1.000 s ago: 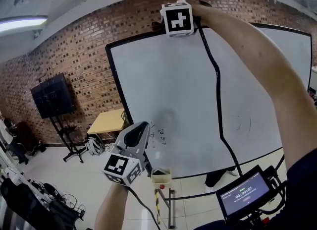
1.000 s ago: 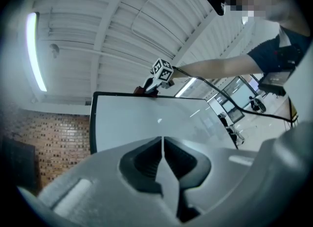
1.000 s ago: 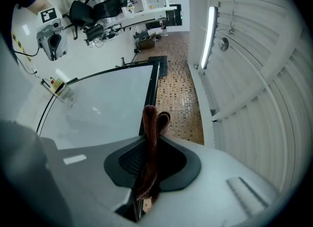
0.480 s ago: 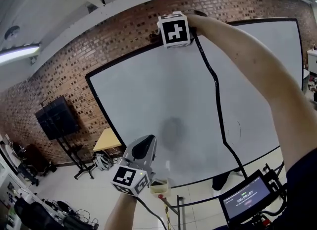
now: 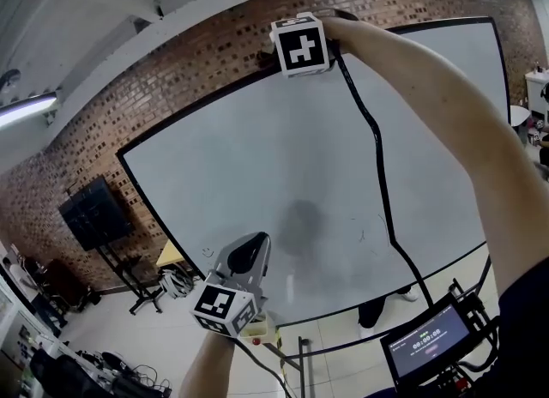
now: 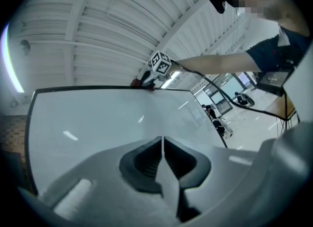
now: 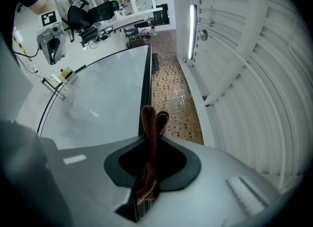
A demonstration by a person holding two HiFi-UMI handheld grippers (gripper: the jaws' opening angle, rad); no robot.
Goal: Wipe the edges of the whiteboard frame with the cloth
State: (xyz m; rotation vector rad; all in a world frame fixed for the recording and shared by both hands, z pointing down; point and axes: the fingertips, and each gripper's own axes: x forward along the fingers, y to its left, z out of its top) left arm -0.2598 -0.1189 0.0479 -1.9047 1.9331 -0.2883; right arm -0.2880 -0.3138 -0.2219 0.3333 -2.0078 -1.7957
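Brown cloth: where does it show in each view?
Head view: brown cloth top centre, beside the marker cube.
Left gripper view: upper centre, under the cube.
Right gripper view: lower centre, pinched in the jaws.
Shared landmark: black whiteboard frame's top edge.

The cloth (image 7: 148,123) was reddish brown, and the whiteboard (image 5: 283,156) was white with a black frame (image 7: 145,81). The brick wall (image 5: 171,79) was mottled red-brown and dark. The left gripper (image 6: 162,145) was grey, and its cube (image 5: 225,306) bore black-and-white square markers.
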